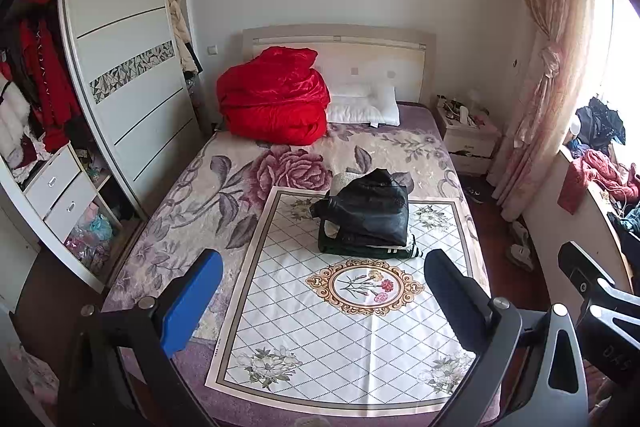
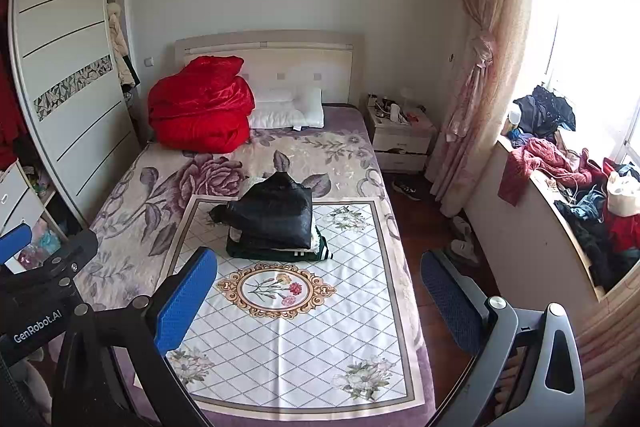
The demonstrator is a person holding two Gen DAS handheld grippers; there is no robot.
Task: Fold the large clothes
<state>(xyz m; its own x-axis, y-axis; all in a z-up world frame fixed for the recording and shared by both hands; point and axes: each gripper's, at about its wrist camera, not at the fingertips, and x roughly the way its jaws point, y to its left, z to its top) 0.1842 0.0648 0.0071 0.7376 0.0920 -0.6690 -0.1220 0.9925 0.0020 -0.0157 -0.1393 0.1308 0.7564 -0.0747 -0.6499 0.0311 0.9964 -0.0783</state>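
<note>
Hovering above foot edge of bed (image 1: 440, 131), left gripper (image 1: 320, 307) and right gripper (image 2: 320, 299) both spread, empty. Folded black jacket (image 2: 276, 215) topping stack at far edge of white floral cloth (image 2: 304, 355). Likely between garments; next, fetching unfolded piece, perhaps from window-ledge clothes pile (image 2: 560, 163).

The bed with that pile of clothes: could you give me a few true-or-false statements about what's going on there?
1. The shiny black leather jacket lies on top of the folded pile. True.
2. The left claw grips the jacket. False: it is open, holding nothing.
3. The bulky red quilt sits by the headboard. True.
4. The right claw is shut. False: it is open.
5. The pile rests on the white floral mat. True.
</note>
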